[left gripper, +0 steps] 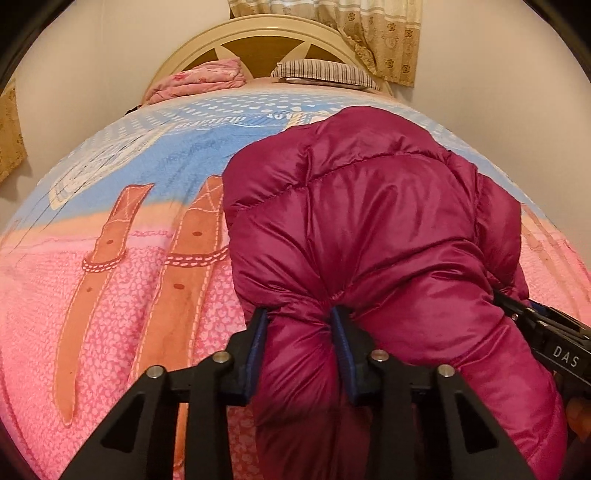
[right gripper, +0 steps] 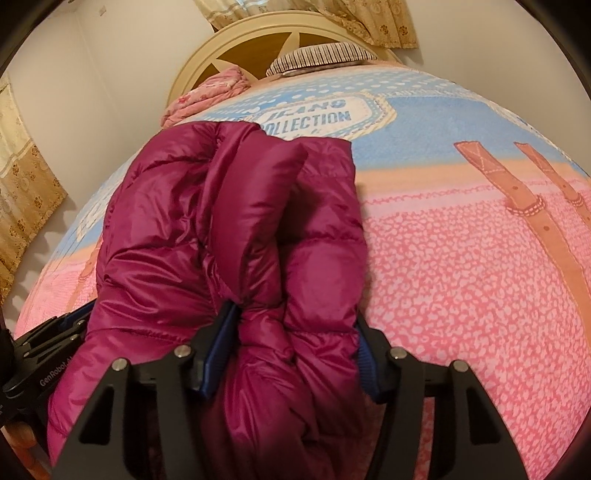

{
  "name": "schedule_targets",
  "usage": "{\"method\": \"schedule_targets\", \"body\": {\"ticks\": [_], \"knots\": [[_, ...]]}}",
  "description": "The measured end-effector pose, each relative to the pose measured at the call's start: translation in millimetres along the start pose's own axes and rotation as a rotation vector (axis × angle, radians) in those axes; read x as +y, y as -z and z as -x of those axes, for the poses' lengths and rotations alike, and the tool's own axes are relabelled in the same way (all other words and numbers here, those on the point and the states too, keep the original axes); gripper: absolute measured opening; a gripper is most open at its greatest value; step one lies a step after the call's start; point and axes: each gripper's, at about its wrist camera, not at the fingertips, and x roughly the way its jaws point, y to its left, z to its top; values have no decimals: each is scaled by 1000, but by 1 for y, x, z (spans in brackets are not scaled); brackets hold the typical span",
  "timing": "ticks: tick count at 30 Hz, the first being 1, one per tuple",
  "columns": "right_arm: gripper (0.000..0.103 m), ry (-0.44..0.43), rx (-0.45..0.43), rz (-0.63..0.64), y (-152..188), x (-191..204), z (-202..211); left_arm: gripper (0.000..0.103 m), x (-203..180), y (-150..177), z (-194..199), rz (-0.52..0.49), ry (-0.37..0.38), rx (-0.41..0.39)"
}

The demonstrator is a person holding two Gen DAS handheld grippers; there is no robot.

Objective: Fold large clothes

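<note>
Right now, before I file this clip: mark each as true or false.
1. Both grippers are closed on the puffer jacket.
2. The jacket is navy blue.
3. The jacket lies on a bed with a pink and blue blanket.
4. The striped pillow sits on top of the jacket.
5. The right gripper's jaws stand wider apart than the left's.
1. True. The left gripper and the right gripper each pinch a bunch of the puffer jacket.
2. False. It is magenta.
3. True. The blanket covers the bed under it.
4. False. The striped pillow lies at the headboard, apart from the jacket.
5. True. It clamps a thicker bunch.
</note>
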Motion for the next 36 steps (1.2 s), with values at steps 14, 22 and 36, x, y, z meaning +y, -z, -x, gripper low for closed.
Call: {"method": "schedule_targets", "body": {"ticks": [14, 22, 36], "knots": [[21, -107, -48, 32, 5, 10, 21, 9, 1, -10, 47, -84, 4, -108], [19, -134, -77, 45, 6, 21, 43, 9, 4, -14, 81, -94, -12, -171], [18, -194, -130, 105, -7, 69, 64, 8, 41, -12, 132, -54, -47, -237]]}}
